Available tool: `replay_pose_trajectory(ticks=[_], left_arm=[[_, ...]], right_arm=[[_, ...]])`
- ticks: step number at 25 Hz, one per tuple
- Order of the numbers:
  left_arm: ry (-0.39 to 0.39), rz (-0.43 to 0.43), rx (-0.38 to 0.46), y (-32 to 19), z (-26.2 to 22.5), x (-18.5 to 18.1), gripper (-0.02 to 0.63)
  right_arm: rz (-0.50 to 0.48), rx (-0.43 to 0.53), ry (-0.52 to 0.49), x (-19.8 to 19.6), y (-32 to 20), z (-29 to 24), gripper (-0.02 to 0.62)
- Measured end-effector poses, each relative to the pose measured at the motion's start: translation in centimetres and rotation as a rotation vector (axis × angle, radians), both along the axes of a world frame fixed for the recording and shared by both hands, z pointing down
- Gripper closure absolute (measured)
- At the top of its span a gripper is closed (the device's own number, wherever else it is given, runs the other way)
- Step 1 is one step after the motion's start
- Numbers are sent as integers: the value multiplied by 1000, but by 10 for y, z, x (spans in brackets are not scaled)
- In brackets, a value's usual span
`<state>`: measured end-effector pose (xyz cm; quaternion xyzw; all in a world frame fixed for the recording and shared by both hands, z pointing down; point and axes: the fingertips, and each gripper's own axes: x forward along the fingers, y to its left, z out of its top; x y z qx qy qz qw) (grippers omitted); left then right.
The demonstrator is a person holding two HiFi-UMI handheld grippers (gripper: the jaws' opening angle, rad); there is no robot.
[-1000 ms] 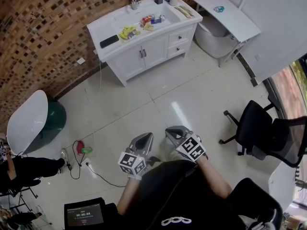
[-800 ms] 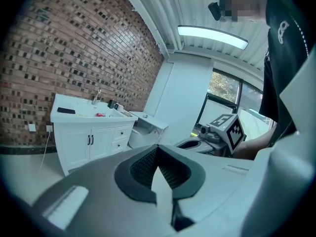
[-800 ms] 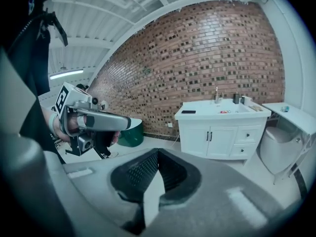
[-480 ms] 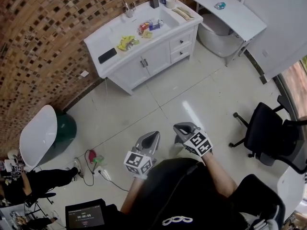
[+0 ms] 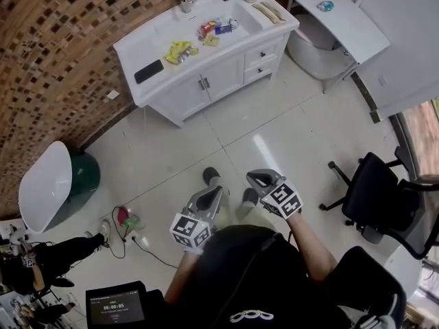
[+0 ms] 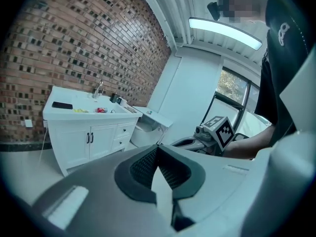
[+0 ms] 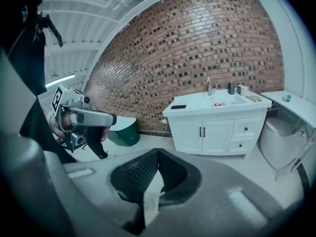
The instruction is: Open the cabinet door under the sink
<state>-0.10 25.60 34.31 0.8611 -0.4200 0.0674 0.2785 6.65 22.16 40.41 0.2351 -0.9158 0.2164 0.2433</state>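
The white vanity cabinet [image 5: 180, 100] stands against the brick wall at the top of the head view, its two doors [image 5: 204, 84] closed with dark handles side by side. The sink [image 5: 230, 14] is set in its top. The doors [image 6: 90, 139] also show far ahead in the left gripper view, and the doors [image 7: 202, 132] in the right gripper view. My left gripper [image 5: 208, 199] and right gripper [image 5: 259, 179] are held close to my body, several floor tiles from the cabinet. Both are shut with nothing in them. The left gripper [image 6: 157, 148] and right gripper [image 7: 158, 152] point toward the vanity.
Two drawers [image 5: 264, 57] sit right of the doors. A phone [image 5: 149, 71] and small items lie on the countertop. A green bin [image 5: 75, 180] with a white lid stands at left, cables [image 5: 130, 232] trail on the floor, and an office chair [image 5: 377, 197] is at right.
The view has shifted nearer the vanity and my shoes now show on the floor ahead of the grippers. Both grippers stay shut, close to my body.
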Motion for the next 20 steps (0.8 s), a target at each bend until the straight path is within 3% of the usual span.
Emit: replay_pose_trajectory(ticks=[9,16,20], left_arm=[[62,164,48,-104,-7,-19,592],[75,217,31,-168,17,-58,592],[77,213,0,-187,27,-68,592]], right_arm=[[158,-29,52,-24,-66,7,607],[220,26,63,-72,-141,3,607],[236,-9,57,-85,-154,5,607]])
